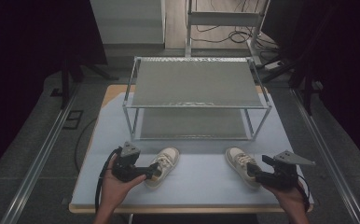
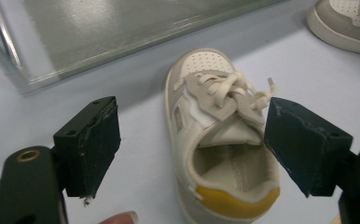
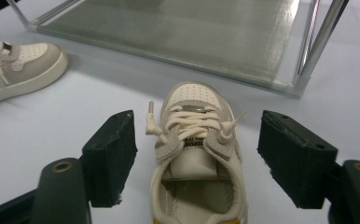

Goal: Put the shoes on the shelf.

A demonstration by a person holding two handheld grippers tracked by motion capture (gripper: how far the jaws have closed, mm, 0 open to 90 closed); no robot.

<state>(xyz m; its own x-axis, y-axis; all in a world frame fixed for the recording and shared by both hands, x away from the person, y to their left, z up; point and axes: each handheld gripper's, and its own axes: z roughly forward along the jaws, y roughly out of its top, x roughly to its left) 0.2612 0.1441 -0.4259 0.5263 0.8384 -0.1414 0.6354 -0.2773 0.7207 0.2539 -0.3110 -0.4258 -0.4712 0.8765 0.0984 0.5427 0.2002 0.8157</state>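
With both small white-and-beige sneakers (image 1: 163, 160) (image 1: 241, 165) off the metal two-tier rack (image 1: 197, 84), left gripper (image 2: 192, 144) and right gripper (image 3: 197, 156) straddle the heels wide open, gripping nothing; shelving remains.

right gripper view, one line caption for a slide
Open right gripper straddles a small white shoe before a metal shelf.

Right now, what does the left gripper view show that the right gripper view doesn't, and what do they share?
Left gripper view: the left gripper open, the left shoe between its jaws, yellow heel tab plain, a fingertip at the bottom edge.

Right gripper view: the right gripper open around the right shoe, and a rack post.

Shared: both shoes, the rack's lower shelf, the pale blue mat.
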